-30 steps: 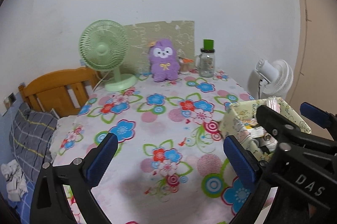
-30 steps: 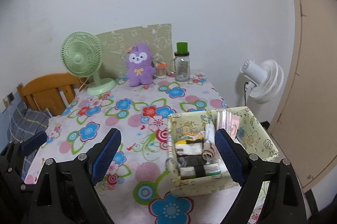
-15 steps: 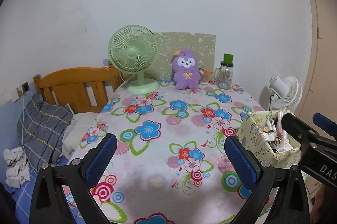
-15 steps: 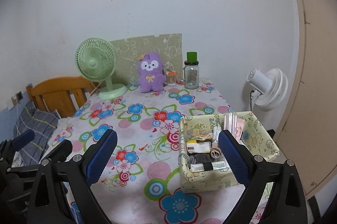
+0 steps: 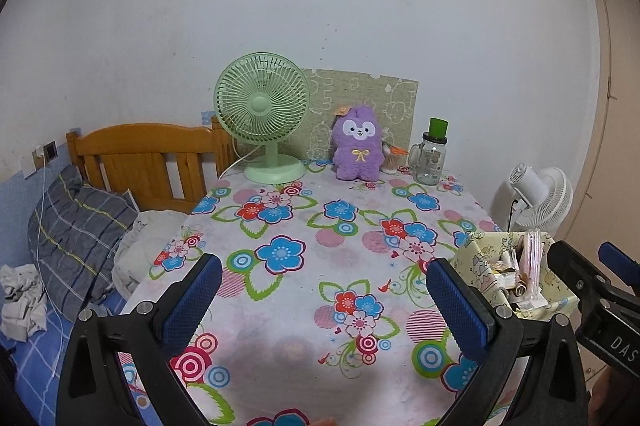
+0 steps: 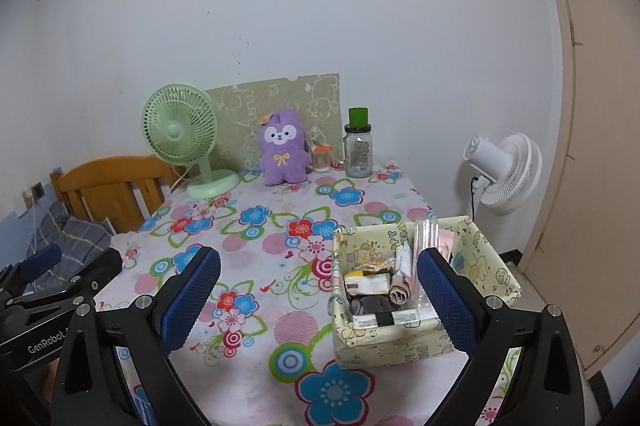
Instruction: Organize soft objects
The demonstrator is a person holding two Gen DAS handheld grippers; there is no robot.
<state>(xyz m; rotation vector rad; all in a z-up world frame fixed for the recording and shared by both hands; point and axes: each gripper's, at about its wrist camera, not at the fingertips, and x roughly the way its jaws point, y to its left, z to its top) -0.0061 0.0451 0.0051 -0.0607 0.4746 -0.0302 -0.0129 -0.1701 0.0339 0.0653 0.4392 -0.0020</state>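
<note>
Flowered cloth covers the table [image 6: 256, 186], bare in the middle. At its near right corner the box [image 6: 492, 266] holds rolled and folded soft bits, packed in rows. Both the left gripper [image 5: 320, 302] and right gripper [image 6: 318, 290] hang wide apart, empty. Sorting looks about finished; only the plush [image 6: 282, 146] by the wall sits outside.

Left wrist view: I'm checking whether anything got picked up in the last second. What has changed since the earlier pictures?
Both cameras pulled back from the table, so the storage box and purple plush look farther off. The left gripper and right gripper are open and empty; nothing was grasped or released. The plush, green fan, jar and box kept their places.
</note>
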